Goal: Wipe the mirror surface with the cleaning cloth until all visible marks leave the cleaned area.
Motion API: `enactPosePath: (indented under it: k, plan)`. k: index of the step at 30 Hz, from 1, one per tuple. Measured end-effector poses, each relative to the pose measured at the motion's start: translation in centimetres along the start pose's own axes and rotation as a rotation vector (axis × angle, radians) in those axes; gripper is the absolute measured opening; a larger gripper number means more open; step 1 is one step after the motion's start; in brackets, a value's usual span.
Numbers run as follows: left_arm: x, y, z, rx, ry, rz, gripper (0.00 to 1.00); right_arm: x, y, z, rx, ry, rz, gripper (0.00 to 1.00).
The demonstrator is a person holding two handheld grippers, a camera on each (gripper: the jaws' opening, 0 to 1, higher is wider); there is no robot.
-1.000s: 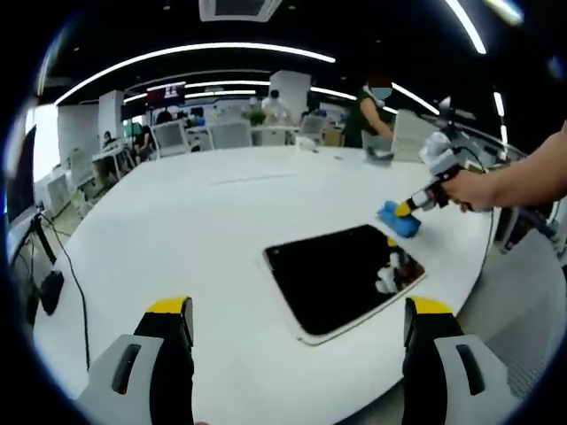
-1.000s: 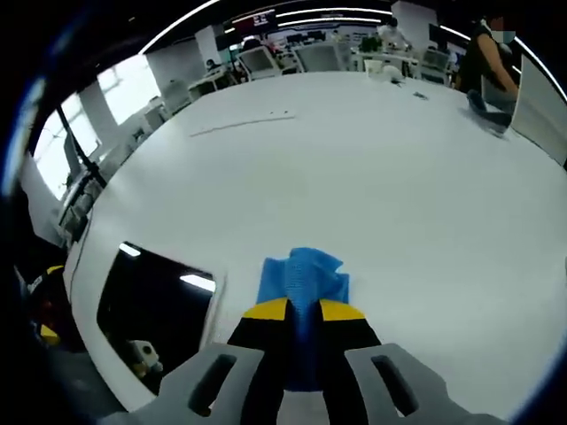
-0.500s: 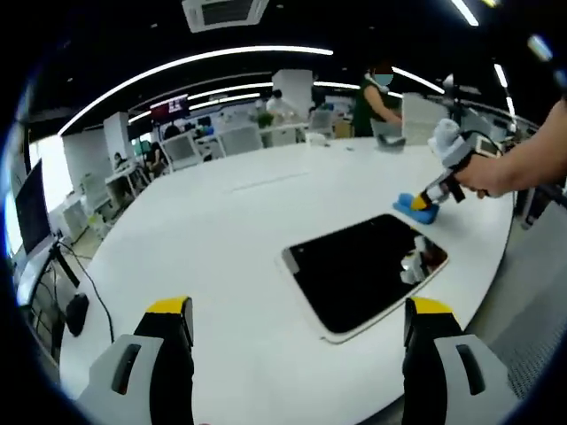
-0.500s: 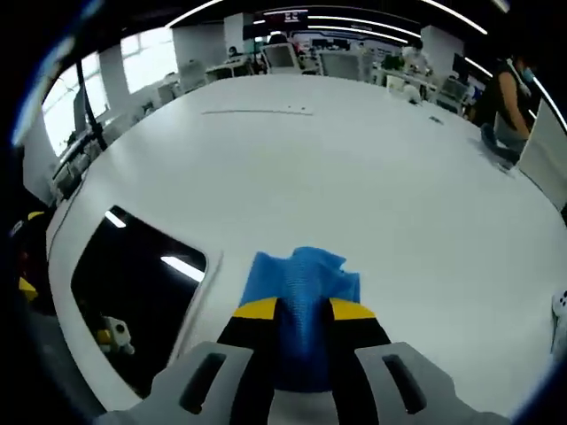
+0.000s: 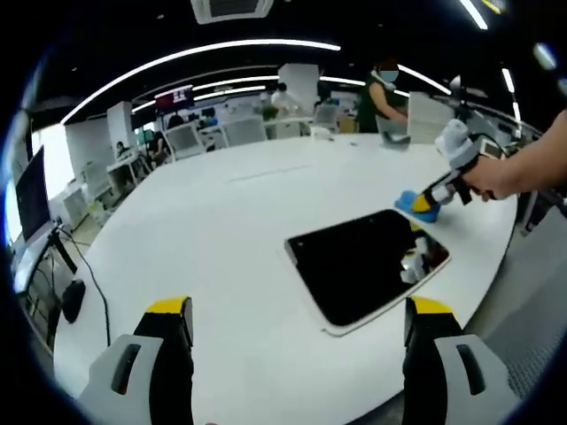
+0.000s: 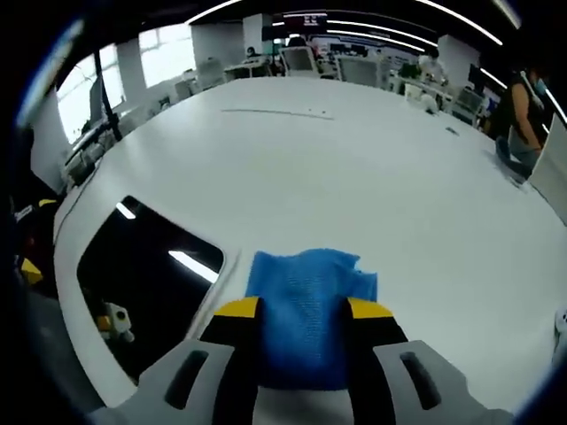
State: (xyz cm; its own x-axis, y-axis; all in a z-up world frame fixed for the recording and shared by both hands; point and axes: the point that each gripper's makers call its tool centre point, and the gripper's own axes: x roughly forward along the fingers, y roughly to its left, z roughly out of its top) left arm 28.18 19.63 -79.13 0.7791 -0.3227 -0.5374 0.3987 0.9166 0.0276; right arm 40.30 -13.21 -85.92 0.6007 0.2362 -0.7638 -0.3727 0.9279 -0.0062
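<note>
I am looking across the large round white bench (image 5: 204, 230); the dark rectangular mirror with a white rim (image 5: 363, 261) is lying flat near its edge. I am holding the blue woven cleaning cloth (image 6: 306, 305) between the right gripper's (image 6: 303, 312) jaws, just beside the mirror's corner on the bench. The left gripper (image 5: 301, 310) is hovering, jaws apart and empty. Risks I am weighing: the loosely held cloth slipping, and a push sliding the mirror over the edge.

Dark rounded-rectangle mirror (image 5: 368, 264) (image 6: 142, 288), white-edged, flat on tabletop. Blue cleaning cloth (image 6: 306, 310) (image 5: 415, 203) just off its corner, toward 1 o'clock.
</note>
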Motion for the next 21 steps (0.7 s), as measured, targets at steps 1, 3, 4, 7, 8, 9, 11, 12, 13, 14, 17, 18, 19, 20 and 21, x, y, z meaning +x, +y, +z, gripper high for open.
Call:
enactPosePath:
  k: [1, 3, 4, 7, 8, 9, 11, 12, 13, 14, 17, 18, 19, 20, 21]
  plan:
    - [0.0, 0.0, 0.1, 0.004, -0.003, 0.001, 1.0, -0.1, 0.2, 0.1, 0.008, -0.005, 0.014, 0.4]
    - [-0.1, 0.0, 0.2, 0.003, -0.008, 0.004, 1.0, -0.5, 0.4, 0.1, 0.04, -0.008, 0.032, 0.56]
    - [-0.2, 0.1, 0.1, 0.0, -0.004, 0.009, 1.0, -0.9, 0.4, 0.8, 0.038, -0.047, 0.047, 0.62]
    - [-0.2, 0.1, 0.2, -0.005, -0.01, 0.011, 1.0, -2.2, -0.1, 1.6, 0.04, -0.089, 0.062, 0.73]
    - [-0.2, 0.1, 0.2, -0.004, -0.01, 0.008, 1.0, -2.6, -0.1, 1.8, 0.037, -0.102, 0.073, 0.74]
    - [-0.2, -0.1, 0.4, -0.007, -0.02, -0.001, 1.0, -3.3, -0.3, 2.2, 0.017, -0.129, 0.079, 0.76]
    - [-0.1, -0.2, 0.5, -0.017, -0.033, -0.011, 1.0, -4.1, -0.9, 2.1, -0.058, -0.153, 0.067, 0.82]
    - [-0.1, -0.3, 0.6, -0.017, -0.035, -0.014, 1.0, -4.4, -1.0, 1.9, -0.066, -0.157, 0.07, 0.87]
    - [-0.1, -0.3, 0.6, -0.015, -0.037, -0.015, 1.0, -4.7, -1.1, 1.6, -0.058, -0.156, 0.072, 0.89]
    - [-0.2, -0.4, 0.7, -0.012, -0.044, -0.015, 1.0, -5.0, -1.2, 1.3, -0.056, -0.156, 0.073, 0.9]
    - [-0.3, -0.4, 1.0, -0.014, -0.065, -0.016, 1.0, -6.3, -1.5, 0.4, -0.067, -0.174, 0.078, 0.94]
    - [-0.4, -0.3, 1.1, -0.017, -0.07, -0.012, 1.0, -7.1, -1.6, 0.3, -0.071, -0.207, 0.081, 0.94]
    - [-0.4, -0.3, 1.1, -0.024, -0.072, -0.01, 1.0, -7.6, -1.4, 0.5, -0.059, -0.237, 0.085, 0.95]
    - [-0.4, -0.2, 1.1, -0.025, -0.073, -0.007, 1.0, -8.5, -1.7, 0.4, -0.017, -0.279, 0.061, 0.97]
    - [-0.4, -0.2, 1.1, -0.024, -0.073, -0.006, 1.0, -9.0, -1.6, 0.0, -0.01, -0.289, 0.061, 0.98]
